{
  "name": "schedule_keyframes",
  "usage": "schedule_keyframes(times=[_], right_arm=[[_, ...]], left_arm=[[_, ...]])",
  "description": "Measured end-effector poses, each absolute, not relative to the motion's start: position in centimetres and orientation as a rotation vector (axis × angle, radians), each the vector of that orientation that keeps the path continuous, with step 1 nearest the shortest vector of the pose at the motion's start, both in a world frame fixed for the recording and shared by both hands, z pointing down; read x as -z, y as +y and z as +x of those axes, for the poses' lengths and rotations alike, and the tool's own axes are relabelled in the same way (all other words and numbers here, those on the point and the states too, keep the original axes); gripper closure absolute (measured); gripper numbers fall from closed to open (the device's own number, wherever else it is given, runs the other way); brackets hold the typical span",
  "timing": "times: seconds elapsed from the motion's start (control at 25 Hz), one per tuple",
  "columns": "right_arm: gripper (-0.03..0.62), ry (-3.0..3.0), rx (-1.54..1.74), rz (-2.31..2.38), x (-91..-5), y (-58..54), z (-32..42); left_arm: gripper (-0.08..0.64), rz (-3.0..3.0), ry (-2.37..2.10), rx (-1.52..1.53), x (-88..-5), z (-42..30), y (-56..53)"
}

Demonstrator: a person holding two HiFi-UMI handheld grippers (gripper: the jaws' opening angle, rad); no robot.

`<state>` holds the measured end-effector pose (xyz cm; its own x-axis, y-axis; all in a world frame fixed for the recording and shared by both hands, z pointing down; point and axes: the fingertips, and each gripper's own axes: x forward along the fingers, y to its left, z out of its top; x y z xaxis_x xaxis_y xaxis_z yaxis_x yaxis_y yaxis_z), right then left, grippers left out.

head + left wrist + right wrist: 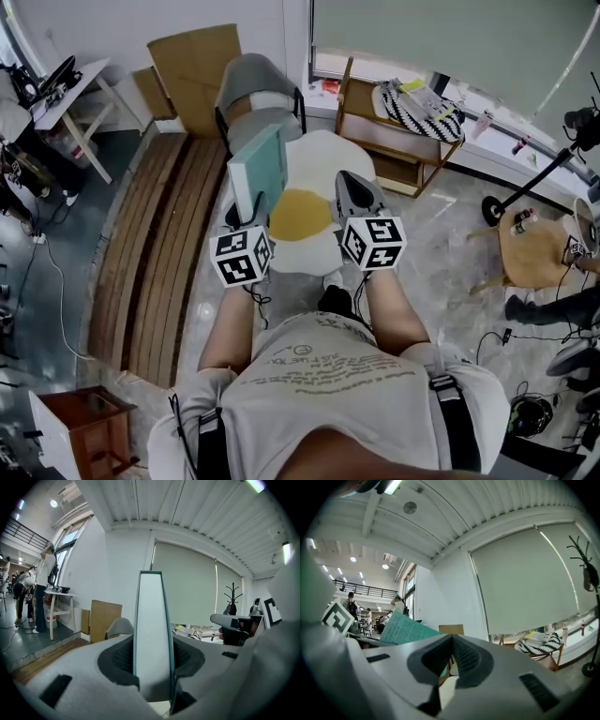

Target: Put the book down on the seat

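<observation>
The head camera looks steeply down over the left gripper (250,202) and right gripper (351,184) onto the seat (319,159), while both gripper cameras, close behind their jaws, face the same roller blind (187,588).

The thin book (258,171) with a pale teal cover stands upright on edge, clamped low down between the jaws of the left gripper (246,212), above the left part of the white, yellow-centred seat (328,155).
</observation>
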<state>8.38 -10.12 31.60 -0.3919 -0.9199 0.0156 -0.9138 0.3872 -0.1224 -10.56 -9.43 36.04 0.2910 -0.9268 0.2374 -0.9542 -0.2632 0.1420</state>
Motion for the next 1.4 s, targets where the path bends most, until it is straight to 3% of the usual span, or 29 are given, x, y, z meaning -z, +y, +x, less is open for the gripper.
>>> schedule_keyframes(times=[0.64, 1.4], right_arm=[[0.565, 2.609, 0.250, -1.638, -32.4, -21.3, 10.8], [0.565, 2.813, 0.384, -1.342, -35.7, -37.1, 8.1]], left_arm=[[0.388, 2.282, -1.742, -0.205, -36.3, -7.5, -19.7], [0.388, 2.011, -2.001, -0.300, -37.3, -9.6, -30.6]])
